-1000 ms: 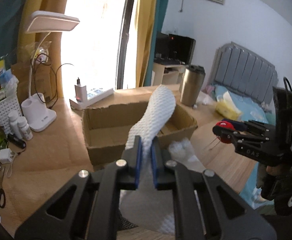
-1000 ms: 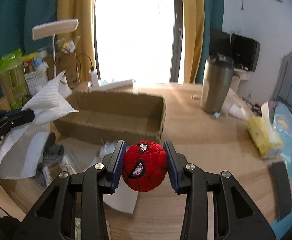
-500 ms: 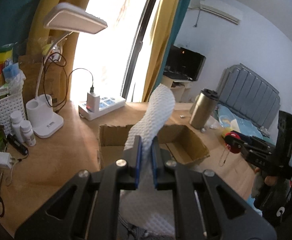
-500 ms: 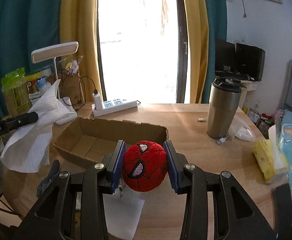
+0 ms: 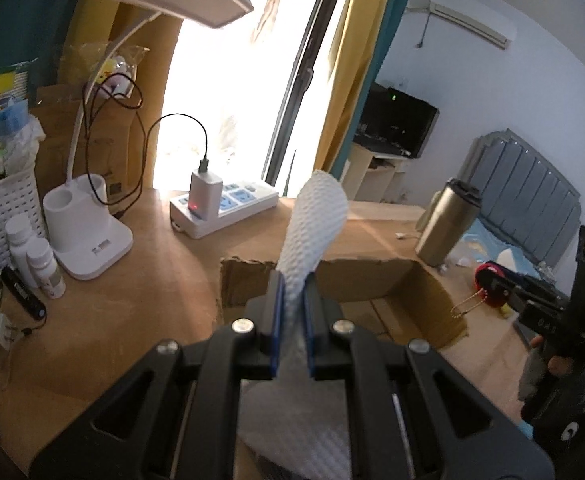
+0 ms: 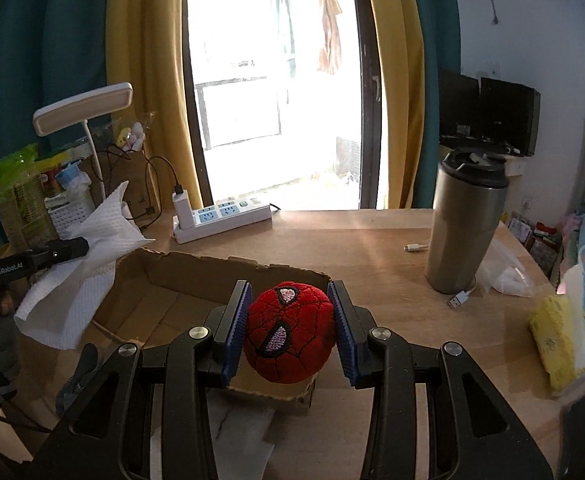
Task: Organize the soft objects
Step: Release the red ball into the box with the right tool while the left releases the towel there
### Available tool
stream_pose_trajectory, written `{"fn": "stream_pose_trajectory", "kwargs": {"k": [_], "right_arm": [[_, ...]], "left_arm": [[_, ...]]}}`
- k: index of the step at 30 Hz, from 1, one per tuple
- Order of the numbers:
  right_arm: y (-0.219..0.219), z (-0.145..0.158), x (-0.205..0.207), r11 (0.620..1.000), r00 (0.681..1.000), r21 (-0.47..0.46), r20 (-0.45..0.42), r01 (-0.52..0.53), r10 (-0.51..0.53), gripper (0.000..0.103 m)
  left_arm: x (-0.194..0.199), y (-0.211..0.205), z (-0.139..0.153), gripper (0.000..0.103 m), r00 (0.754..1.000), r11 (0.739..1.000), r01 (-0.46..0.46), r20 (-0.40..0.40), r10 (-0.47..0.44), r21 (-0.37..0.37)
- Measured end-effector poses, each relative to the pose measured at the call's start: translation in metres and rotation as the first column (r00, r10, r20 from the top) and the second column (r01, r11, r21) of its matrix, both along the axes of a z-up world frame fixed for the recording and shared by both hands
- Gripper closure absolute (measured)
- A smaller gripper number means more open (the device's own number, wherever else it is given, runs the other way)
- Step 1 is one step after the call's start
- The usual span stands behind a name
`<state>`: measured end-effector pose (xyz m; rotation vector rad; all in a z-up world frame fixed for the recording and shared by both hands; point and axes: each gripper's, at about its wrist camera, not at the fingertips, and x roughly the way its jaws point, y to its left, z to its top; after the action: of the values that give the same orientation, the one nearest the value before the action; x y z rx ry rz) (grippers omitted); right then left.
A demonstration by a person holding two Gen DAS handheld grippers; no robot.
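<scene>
My left gripper [image 5: 292, 312] is shut on a white paper towel [image 5: 312, 232] that stands up between the jaws and hangs below them. It is held above the near left edge of an open cardboard box [image 5: 372, 276]. My right gripper [image 6: 290, 328] is shut on a red Spider-Man plush ball [image 6: 290, 332] and holds it over the box's [image 6: 164, 280] near right corner. The right wrist view shows the left gripper [image 6: 80, 246] with the towel [image 6: 80, 276] at the box's left end. The left wrist view shows the right gripper [image 5: 496, 284] with the ball [image 5: 488, 276] at the right.
A steel tumbler [image 6: 466, 224], a white power strip [image 6: 222, 218] with a charger, a desk lamp [image 5: 88, 236], small bottles [image 5: 38, 260] and a white basket [image 5: 0, 208] stand on the wooden table [image 6: 372, 248]. A yellow tissue pack [image 6: 560, 336] lies at right. White paper [image 6: 228, 432] lies in front of the box.
Both grippers rose and moved forward toward the box, each still holding its object. The ball is now over the box's near edge; the towel is over its left end.
</scene>
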<state>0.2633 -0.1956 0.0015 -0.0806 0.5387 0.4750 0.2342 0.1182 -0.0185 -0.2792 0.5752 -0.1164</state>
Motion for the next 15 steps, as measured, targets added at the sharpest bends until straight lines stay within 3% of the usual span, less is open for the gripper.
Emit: {"fn": "stream_pose_trajectory", "kwargs": {"k": [7, 11, 15], "right_arm": [[0.015, -0.012, 0.02, 0.999, 0.999, -0.011, -0.029, -0.034, 0.033, 0.061], [0.023, -0.021, 0.026, 0.999, 0.997, -0.014, -0.059, -0.049, 0.048, 0.061], [0.031, -0.031, 0.029, 0.998, 0.994, -0.026, -0.088, -0.063, 0.06, 0.061]], "left_arm": [[0.027, -0.007, -0.018, 0.094, 0.999, 0.997, -0.021, -0.036, 0.024, 0.075], [0.042, -0.01, -0.034, 0.091, 0.994, 0.997, -0.012, -0.108, 0.02, 0.08], [0.047, -0.01, -0.04, 0.08, 0.99, 0.996, -0.013, -0.137, 0.024, 0.084]]}}
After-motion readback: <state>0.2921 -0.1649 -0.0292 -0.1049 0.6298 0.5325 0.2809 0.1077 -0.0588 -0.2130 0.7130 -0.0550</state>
